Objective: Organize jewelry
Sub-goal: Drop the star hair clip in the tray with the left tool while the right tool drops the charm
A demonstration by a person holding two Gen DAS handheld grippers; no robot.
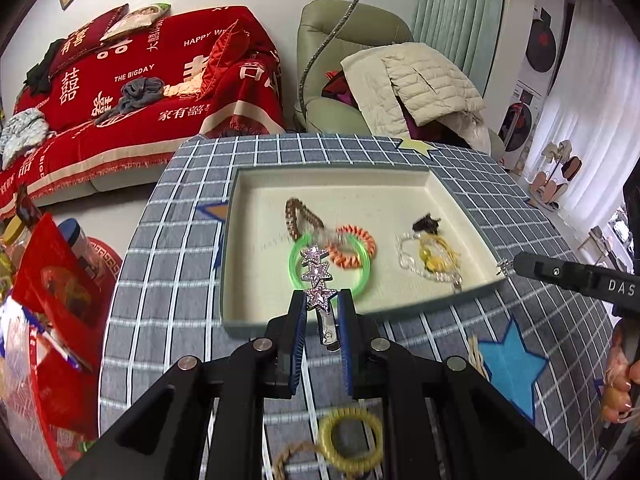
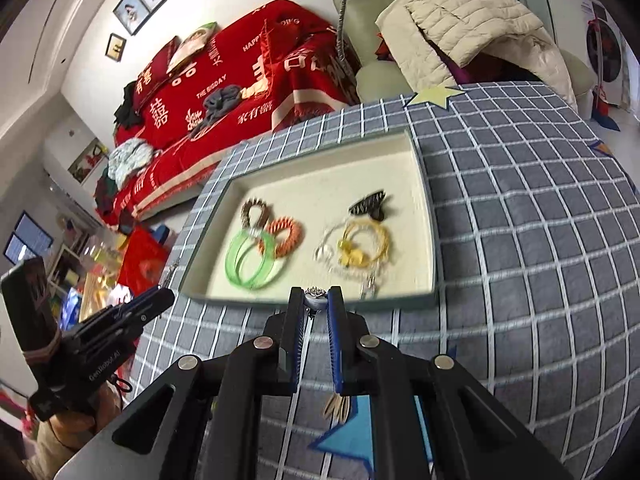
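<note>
Jewelry is lying mostly inside a shallow cream-lined tray (image 1: 256, 184) that is sitting on a table under a grey checked cloth (image 1: 168, 264). The tray's raised rim is enclosing the pieces on all sides; its far half is lying bare, while the pieces are crowding the near half. A green bangle (image 1: 362, 276) is overlapping an orange coiled band (image 1: 360, 240), with a brown coiled band (image 1: 298, 210) just beyond them. A yellow and clear tangle (image 1: 434, 258) is resting toward the right wall, a black claw clip (image 1: 426, 224) just behind it. The left gripper (image 1: 323, 298) is reaching over the near rim, jaws closed narrowly on a star-studded rhinestone hair clip (image 1: 316, 270) that is projecting forward above the bangle. The right gripper (image 2: 316, 294) is hovering at the near rim, jaws nearly together and pinching a small silvery sparkling piece (image 2: 315, 298); what kind it is cannot be told. Outside the tray, a yellow coiled ring (image 1: 350, 438) is lying on the cloth beneath the left gripper. Cloth is lying open to the right of the tray.
</note>
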